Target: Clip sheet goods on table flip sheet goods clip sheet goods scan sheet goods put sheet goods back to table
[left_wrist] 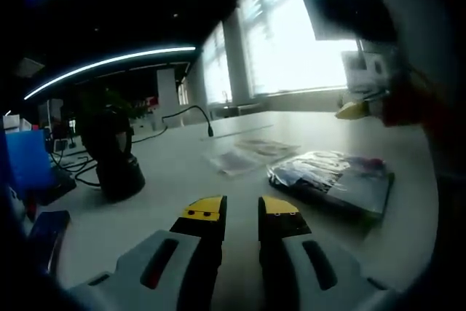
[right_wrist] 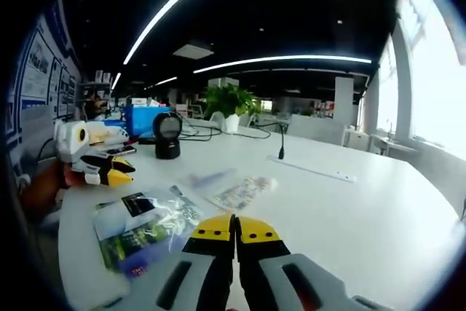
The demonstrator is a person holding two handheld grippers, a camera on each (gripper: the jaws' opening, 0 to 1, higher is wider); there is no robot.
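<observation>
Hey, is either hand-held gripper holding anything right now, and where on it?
Nothing is held. The left hand-held gripper is open over the white table; the right hand-held gripper is shut on nothing, beside the clear plastic packet.

Bright windows (left_wrist: pixel 291 34), ceiling light strips (right_wrist: pixel 284 60), white table (right_wrist: pixel 349 202).

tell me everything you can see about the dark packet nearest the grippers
The dark packet is a flat, glossy plastic pouch, dark with green, blue and white print and a white label at one end. It lies flat on the white table, just ahead of both grippers, apart from the two paler packets beyond. Neither gripper touches it.
</observation>
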